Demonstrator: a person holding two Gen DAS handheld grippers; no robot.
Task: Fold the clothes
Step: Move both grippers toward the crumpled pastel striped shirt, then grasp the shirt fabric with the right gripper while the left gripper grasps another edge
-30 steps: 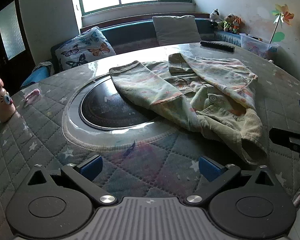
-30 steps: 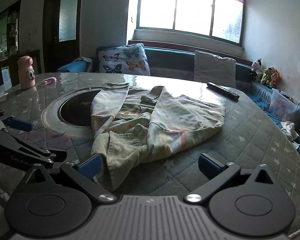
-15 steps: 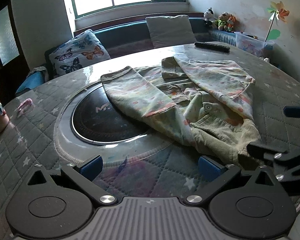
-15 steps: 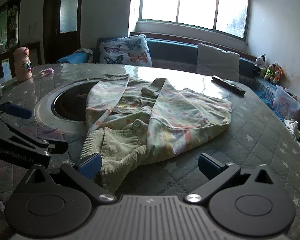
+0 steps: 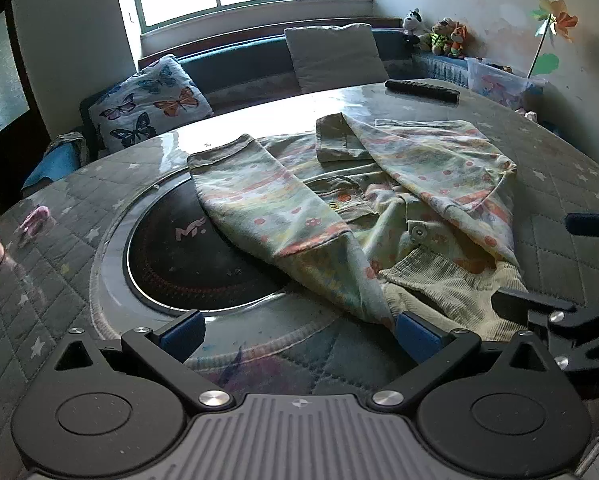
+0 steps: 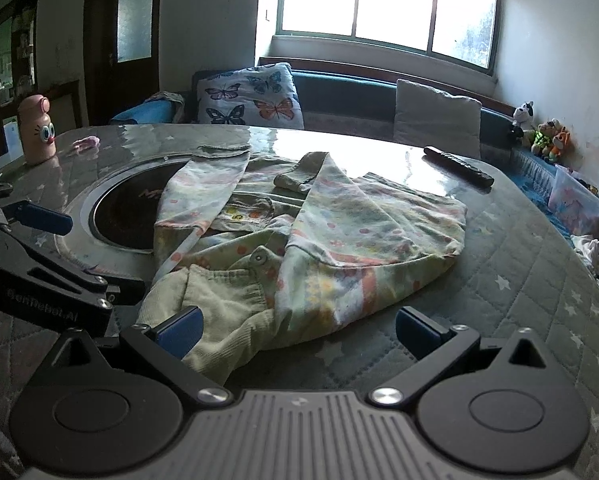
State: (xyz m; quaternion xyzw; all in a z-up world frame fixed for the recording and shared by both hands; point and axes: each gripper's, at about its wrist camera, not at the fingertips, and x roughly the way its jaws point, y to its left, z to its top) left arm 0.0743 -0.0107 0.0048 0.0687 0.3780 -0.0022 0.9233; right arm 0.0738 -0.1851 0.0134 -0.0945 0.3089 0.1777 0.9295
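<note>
A small pale-green jacket with orange dots [image 5: 383,208] [image 6: 299,232] lies crumpled on the round quilted table [image 5: 59,248] [image 6: 531,280], one sleeve draped over the dark inset disc [image 5: 187,256]. My left gripper [image 5: 299,330] is open just short of the jacket's near hem, its right pad beside the corduroy edge. My right gripper [image 6: 299,326] is open too, with its left pad at the ribbed hem [image 6: 219,304] and cloth lying between the fingers. Each gripper shows at the edge of the other's view. Nothing is gripped.
A black remote [image 5: 421,89] [image 6: 457,166] lies at the table's far side. A pink bottle with eyes [image 6: 37,130] and a small pink item [image 6: 86,143] sit far left. A bench with cushions [image 6: 255,98] runs behind, with a plastic bin [image 5: 499,80] and soft toys at right.
Both grippers have moved forward toward the jacket's near hem, which now fills more of each view. The jacket itself has not shifted.
</note>
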